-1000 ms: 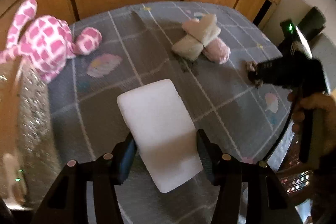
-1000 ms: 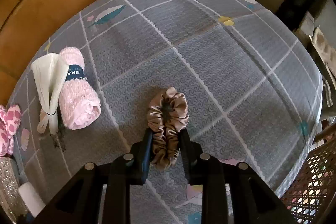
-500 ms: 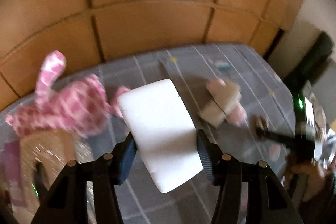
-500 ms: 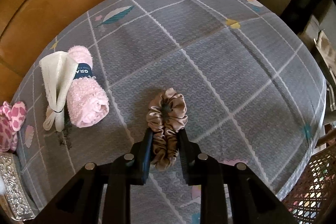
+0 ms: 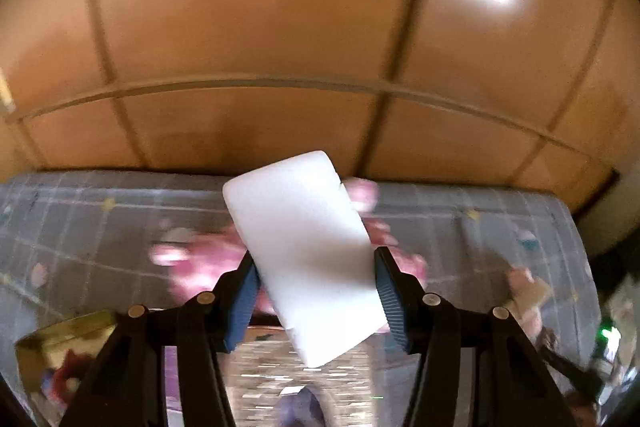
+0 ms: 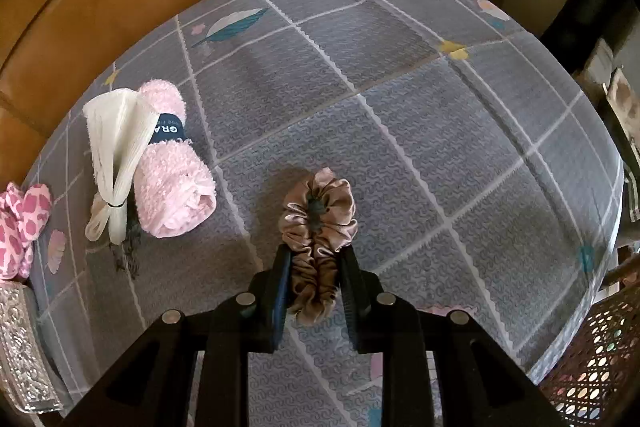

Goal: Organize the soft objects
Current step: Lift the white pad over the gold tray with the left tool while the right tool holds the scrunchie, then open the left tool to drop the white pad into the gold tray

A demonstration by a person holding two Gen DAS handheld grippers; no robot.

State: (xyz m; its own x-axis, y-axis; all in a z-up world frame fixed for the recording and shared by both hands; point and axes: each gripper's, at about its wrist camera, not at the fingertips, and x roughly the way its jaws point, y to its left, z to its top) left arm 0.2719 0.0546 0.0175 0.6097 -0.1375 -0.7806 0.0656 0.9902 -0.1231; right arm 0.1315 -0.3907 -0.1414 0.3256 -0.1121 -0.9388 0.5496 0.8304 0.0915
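Observation:
My left gripper [image 5: 316, 291] is shut on a white sponge block [image 5: 304, 247] and holds it up in the air above a glittery silver box [image 5: 280, 379]. The pink spotted plush toy [image 5: 200, 259] lies blurred behind the sponge. My right gripper [image 6: 314, 281] is shut on a brown satin scrunchie [image 6: 318, 227], held just above the grey checked cloth [image 6: 400, 87]. A rolled pink towel [image 6: 172, 167] and a folded cream cloth [image 6: 120, 147] lie to the left. The plush toy's edge [image 6: 20, 223] shows at far left.
Wooden panels [image 5: 320, 27] rise behind the table. The silver box's corner [image 6: 20, 347] is at the lower left of the right wrist view. A gold box [image 5: 64, 343] sits beside it. A cane chair [image 6: 592, 359] stands at the table's right edge.
My left gripper has lifted the sponge off the cloth and swung it left, over the silver box. My right gripper has drifted slightly with the scrunchie held in it.

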